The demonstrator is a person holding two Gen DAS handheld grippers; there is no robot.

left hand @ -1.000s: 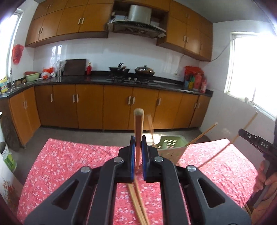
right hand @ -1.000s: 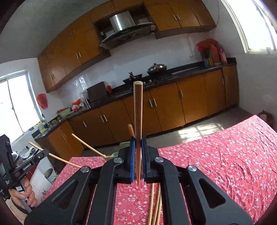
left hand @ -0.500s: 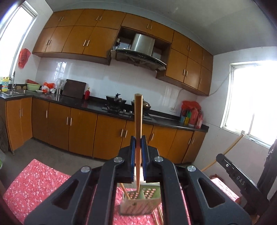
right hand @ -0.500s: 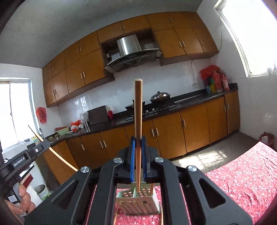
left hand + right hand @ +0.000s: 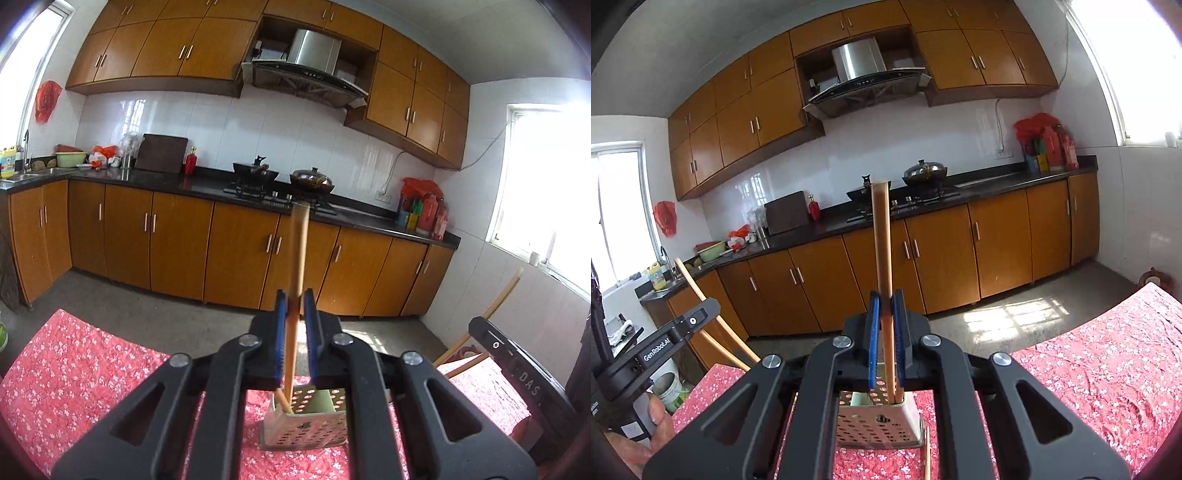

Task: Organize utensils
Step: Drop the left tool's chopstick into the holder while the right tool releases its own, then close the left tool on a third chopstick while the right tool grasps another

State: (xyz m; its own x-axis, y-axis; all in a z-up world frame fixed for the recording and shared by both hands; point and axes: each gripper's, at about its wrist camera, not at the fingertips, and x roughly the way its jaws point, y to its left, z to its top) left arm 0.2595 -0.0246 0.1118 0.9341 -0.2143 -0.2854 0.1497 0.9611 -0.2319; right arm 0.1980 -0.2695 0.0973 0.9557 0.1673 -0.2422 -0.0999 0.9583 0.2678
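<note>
Your left gripper [image 5: 294, 345]: jaws just eased apart, chopstick [image 5: 295, 295] loose between, tip in holder [image 5: 306, 424] below. Right gripper [image 5: 885, 343]: clamped on its chopstick [image 5: 881, 258] (undelivered); one stray [image 5: 927, 458] on cloth below.

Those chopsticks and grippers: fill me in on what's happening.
A person is putting chopsticks into a perforated holder on a red floral tablecloth. The left gripper has just been opening around its chopstick, whose lower end is inside the holder. The right gripper is shut on another chopstick above the holder.
</note>
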